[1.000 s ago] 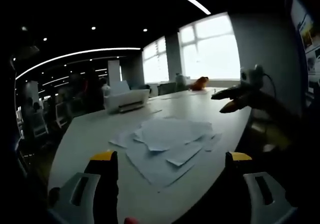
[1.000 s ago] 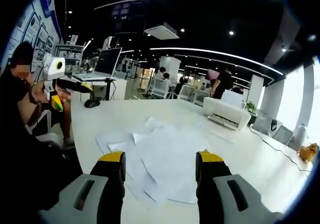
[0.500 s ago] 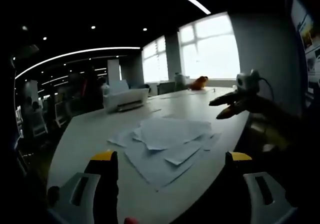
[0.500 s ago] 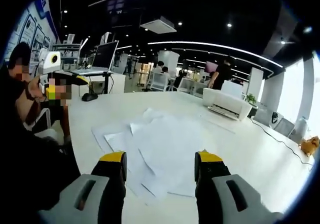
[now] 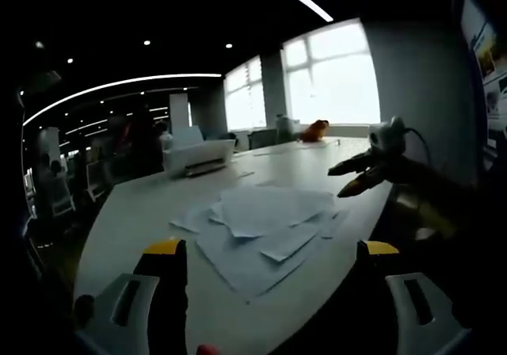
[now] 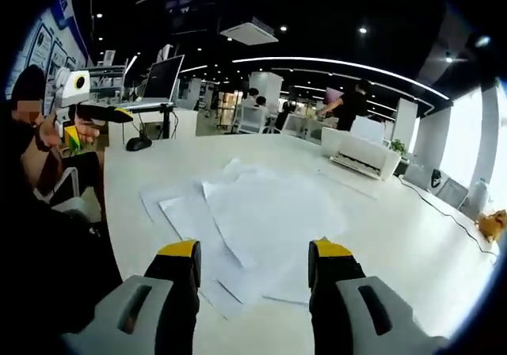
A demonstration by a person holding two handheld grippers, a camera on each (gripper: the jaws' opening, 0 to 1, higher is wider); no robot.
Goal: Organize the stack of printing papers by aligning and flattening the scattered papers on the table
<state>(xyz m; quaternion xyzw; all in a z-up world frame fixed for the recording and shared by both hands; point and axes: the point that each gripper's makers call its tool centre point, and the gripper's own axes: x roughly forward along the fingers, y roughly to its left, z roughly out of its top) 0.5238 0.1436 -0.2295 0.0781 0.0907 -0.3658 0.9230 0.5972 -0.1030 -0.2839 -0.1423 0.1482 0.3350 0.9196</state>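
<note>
Nothing tidied yet: papers (image 6: 257, 228) lie fanned and overlapping mid-table (image 6: 412, 252), unaligned, all squaring and flattening left to do, with right gripper (image 6: 253, 264) and left gripper (image 5: 269, 260) both spread wide, empty, hovering near the table's edge short of the sheets.

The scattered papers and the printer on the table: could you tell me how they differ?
The scattered papers lie flat, overlapping and askew, near the table's edge; the printer is a boxy block standing farther back. The papers sit just ahead of the open right claw; the printer is well beyond it. Both are white.
</note>
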